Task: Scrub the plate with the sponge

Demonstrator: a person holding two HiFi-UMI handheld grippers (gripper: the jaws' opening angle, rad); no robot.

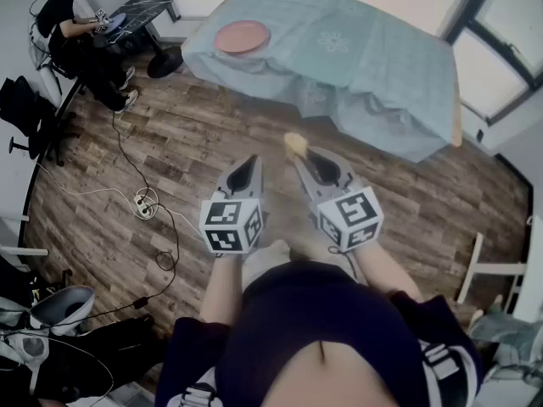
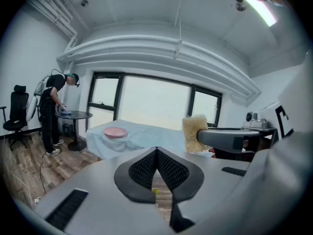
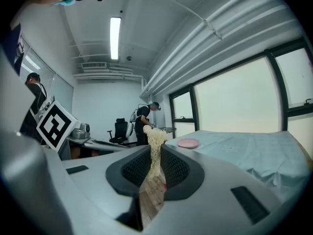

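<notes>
jaws of right gripper [image 1: 299, 156] pinching one sponge [image 1: 294, 145], left gripper [image 1: 251, 163] pressed together — one plate [image 1: 242, 36] on table [image 1: 386, 62]

I find no word, number or brand here that I can read. The only printed signs are black-and-white square markers: coded patterns, not letters. They stand on the faces of the left cube [image 1: 231, 225] on my left gripper [image 1: 246, 166] and the right cube [image 1: 352, 219] on my right gripper [image 1: 310, 164]. Part of one pattern shows at the edge of each gripper view.
</notes>
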